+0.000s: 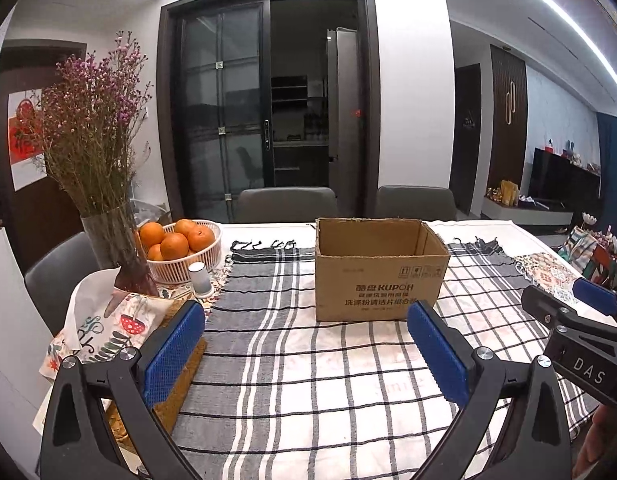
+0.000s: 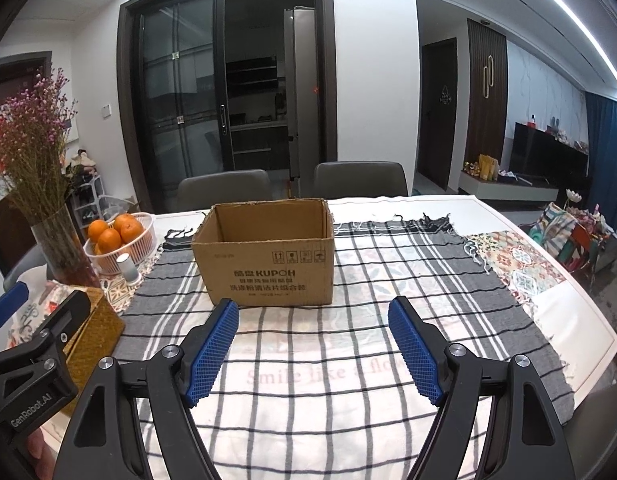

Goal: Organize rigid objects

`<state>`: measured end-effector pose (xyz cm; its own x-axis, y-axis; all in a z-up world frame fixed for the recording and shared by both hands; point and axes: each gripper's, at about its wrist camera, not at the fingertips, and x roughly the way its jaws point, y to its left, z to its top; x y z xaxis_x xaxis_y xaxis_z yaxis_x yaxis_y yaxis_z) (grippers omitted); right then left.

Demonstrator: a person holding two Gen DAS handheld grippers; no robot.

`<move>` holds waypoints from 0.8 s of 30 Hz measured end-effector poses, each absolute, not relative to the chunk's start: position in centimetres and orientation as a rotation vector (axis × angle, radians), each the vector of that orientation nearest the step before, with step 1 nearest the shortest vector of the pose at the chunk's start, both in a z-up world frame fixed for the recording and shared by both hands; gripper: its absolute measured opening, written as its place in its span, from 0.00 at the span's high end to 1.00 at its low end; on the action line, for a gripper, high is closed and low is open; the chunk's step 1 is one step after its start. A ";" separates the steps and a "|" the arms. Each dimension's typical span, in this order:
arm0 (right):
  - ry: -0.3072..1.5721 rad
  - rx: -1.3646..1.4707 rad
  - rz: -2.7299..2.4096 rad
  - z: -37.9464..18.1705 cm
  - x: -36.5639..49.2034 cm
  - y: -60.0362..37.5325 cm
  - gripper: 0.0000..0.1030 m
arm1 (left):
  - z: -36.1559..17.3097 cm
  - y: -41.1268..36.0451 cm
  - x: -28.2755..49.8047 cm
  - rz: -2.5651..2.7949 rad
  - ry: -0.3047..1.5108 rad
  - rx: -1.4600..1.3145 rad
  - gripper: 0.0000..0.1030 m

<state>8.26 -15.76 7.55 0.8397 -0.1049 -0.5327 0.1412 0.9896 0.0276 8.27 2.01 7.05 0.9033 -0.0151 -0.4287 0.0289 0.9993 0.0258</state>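
One cardboard box [image 2: 264,254], open-topped, stands mid-table on the plaid cloth [image 2: 328,360]; its contents are hidden. Left gripper [image 1: 308,356] and right gripper [image 2: 312,350] hover before it, jaws apart, empty. Five or so oranges [image 1: 174,240] fill one basket [image 1: 184,268] near the left edge.

A vase of dried flowers [image 1: 108,240] stands touching a basket of oranges [image 1: 196,264].

Home dining room, seemingly: table [image 2: 548,308], chairs [image 2: 224,188], television [image 2: 548,152]

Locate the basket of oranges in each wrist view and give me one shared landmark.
Left wrist: basket of oranges sits left of centre, behind the vase.
Right wrist: basket of oranges sits far left, mid-height.
Shared landmark: cardboard box to the basket's right in both.
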 end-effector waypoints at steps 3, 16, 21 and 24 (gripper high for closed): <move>0.555 0.066 -0.132 7.6 8.0 -15.9 0.24 | 7.0 2.0 8.1 -0.020 0.440 0.034 0.00; 0.539 0.060 -0.133 8.2 7.4 -16.2 0.24 | 7.2 2.1 7.6 -0.022 0.431 0.028 0.00; 0.541 0.065 -0.127 8.2 7.3 -16.0 0.24 | 7.3 2.1 7.3 -0.016 0.422 0.030 0.00; 0.540 0.063 -0.127 8.2 7.3 -16.0 0.24 | 7.4 2.1 7.2 -0.015 0.422 0.029 0.00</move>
